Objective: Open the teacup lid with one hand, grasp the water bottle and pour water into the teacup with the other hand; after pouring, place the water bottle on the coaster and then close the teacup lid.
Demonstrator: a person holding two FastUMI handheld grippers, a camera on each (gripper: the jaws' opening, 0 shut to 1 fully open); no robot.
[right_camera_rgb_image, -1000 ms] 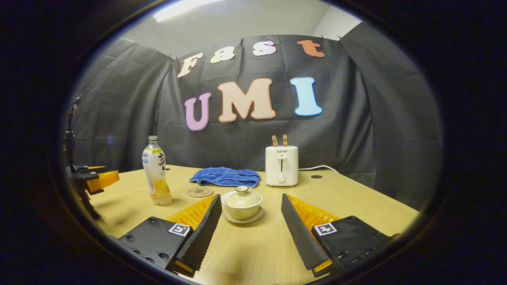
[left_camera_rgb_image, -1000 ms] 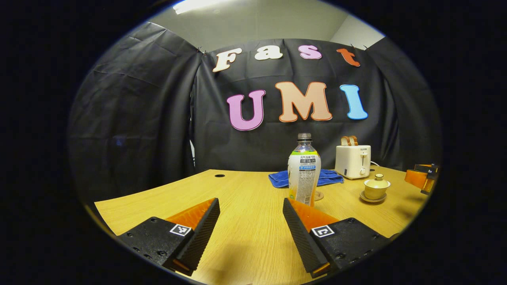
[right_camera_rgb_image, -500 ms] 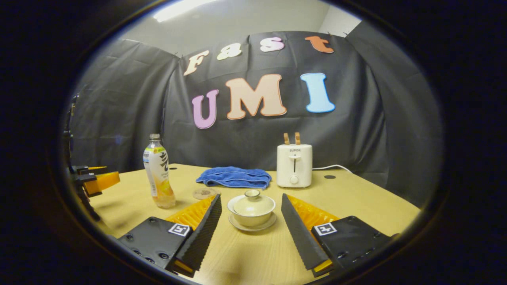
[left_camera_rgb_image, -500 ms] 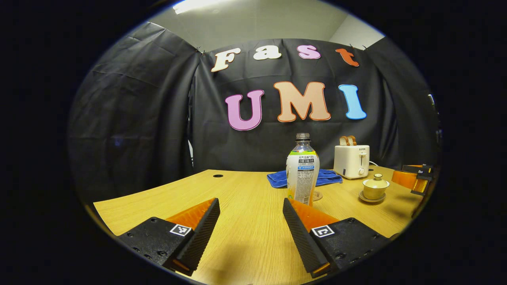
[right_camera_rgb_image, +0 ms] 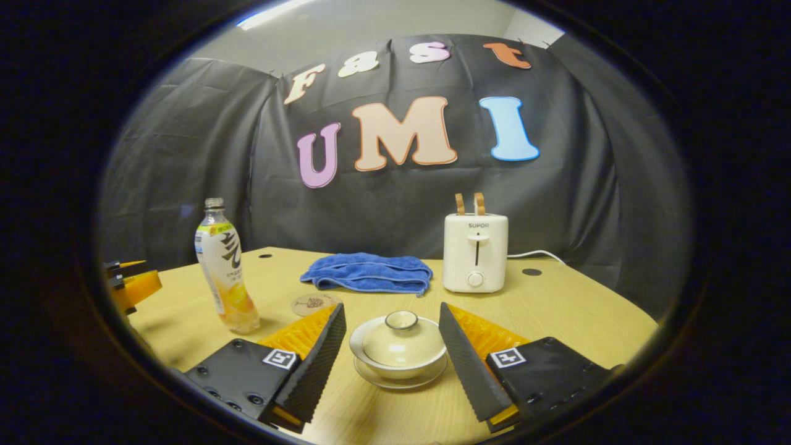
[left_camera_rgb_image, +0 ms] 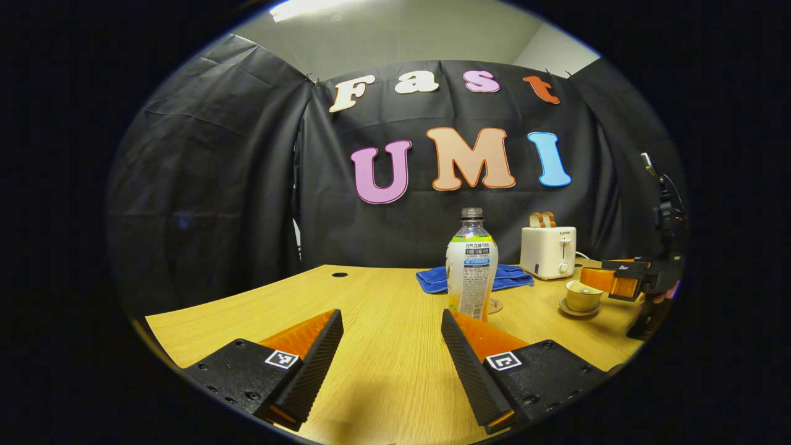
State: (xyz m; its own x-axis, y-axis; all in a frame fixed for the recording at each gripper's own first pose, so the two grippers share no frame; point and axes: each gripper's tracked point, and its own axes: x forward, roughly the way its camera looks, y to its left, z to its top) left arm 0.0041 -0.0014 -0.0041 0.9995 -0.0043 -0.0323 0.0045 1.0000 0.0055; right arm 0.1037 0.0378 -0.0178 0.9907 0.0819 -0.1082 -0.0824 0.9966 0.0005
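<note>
The right gripper [right_camera_rgb_image: 392, 355] is hanging with its fingers apart on both sides of the teacup [right_camera_rgb_image: 398, 349], not touching it. The lid [right_camera_rgb_image: 400, 337] is sitting on the teacup and looks like glazed ceramic, so probably slippery and fragile; its small knob [right_camera_rgb_image: 401, 319] seems the best place to grip. The bottle [left_camera_rgb_image: 472, 264] is standing left of the teacup, uncapped and light, just beside the coaster [right_camera_rgb_image: 316, 303]. The left gripper [left_camera_rgb_image: 392, 364] is waiting with fingers apart, well before the bottle.

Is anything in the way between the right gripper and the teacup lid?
Nothing visible. The right gripper is open with the lid sitting on the teacup straight ahead between its jaws. The bottle, towel and toaster stand off to the sides or behind.
</note>
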